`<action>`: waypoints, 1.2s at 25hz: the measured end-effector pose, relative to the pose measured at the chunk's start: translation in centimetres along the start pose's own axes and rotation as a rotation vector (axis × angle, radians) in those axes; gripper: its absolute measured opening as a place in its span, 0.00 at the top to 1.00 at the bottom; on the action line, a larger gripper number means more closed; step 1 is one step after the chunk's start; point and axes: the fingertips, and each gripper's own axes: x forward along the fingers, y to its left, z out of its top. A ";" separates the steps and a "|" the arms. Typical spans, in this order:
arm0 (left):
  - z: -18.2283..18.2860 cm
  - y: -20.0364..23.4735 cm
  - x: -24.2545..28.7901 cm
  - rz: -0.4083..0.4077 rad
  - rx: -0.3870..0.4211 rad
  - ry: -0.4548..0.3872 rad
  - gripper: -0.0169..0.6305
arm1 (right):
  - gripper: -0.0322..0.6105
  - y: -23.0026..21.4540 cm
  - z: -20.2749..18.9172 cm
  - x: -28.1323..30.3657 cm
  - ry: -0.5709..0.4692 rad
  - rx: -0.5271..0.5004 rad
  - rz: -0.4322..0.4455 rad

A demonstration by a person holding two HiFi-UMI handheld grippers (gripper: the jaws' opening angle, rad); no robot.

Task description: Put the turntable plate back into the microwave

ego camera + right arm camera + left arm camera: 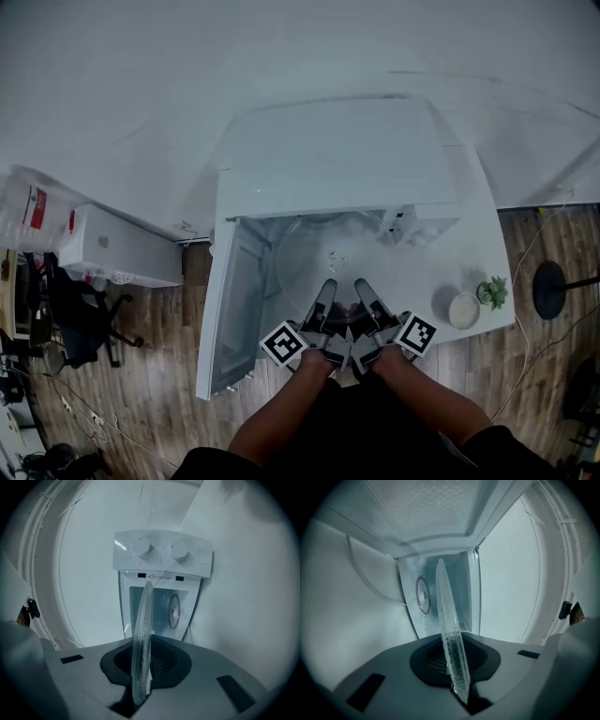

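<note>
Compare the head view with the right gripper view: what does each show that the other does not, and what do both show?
Head view only: the open door, a potted plant and a white bowl on the table, and the left gripper. Right gripper view only: two knobs on the control panel, and the rim of the turntable plate pinched between the jaws. Both: the microwave, the turntable plate and the right gripper.

My left tongs (325, 291) and right tongs (365, 291) sit side by side at the microwave (337, 159) mouth, tips at the near rim of the hazy turntable plate (330, 251). The door (230, 309) hangs open at 9 o'clock. A bowl (463, 309) and a plant (492, 292) stand at 3 o'clock on the tabletop (476, 234).
</note>
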 end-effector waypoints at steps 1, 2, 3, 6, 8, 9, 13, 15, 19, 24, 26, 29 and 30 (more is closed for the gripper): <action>0.4 0.4 0.3 0.004 0.002 -0.011 0.90 | 0.89 -0.4 0.1 0.5 0.013 0.003 -0.003; 0.7 0.7 0.7 0.009 0.000 -0.022 0.90 | 0.89 -0.8 0.3 1.0 0.024 0.007 -0.007; 0.9 1.0 1.0 0.013 -0.003 -0.032 0.90 | 0.89 -1.2 0.4 1.5 0.035 0.011 -0.011; 2.0 1.9 1.7 0.016 0.004 -0.061 0.90 | 0.89 -2.2 0.5 2.8 0.066 0.015 -0.018; 2.8 2.2 2.3 0.004 0.004 -0.078 0.90 | 0.89 -2.7 0.5 3.6 0.091 0.004 -0.029; 3.1 2.4 2.7 0.000 -0.005 -0.088 0.90 | 0.89 -2.9 0.5 3.9 0.109 -0.008 -0.034; 4.3 2.7 4.1 -0.004 -0.028 -0.091 0.90 | 0.88 -2.9 0.5 5.2 0.156 -0.049 -0.015; 4.9 2.9 4.6 -0.007 -0.024 -0.084 0.91 | 0.88 -3.2 0.6 5.8 0.164 -0.067 -0.013; 6.1 4.1 5.9 0.011 0.000 -0.054 0.91 | 0.88 -4.5 0.8 7.0 0.167 -0.071 -0.049; 7.7 4.9 8.4 -0.002 0.007 -0.048 0.91 | 0.88 -5.3 1.1 8.2 0.194 -0.063 -0.059; 8.1 5.3 9.2 0.003 0.011 -0.042 0.91 | 0.87 -5.6 1.3 8.9 0.193 -0.094 -0.076; 8.7 6.0 10.3 0.025 0.061 -0.022 0.89 | 0.85 -6.2 1.9 9.9 0.178 -0.064 -0.078; 8.8 6.0 10.6 0.019 0.060 -0.024 0.88 | 0.85 -6.1 2.2 10.1 0.162 -0.038 -0.061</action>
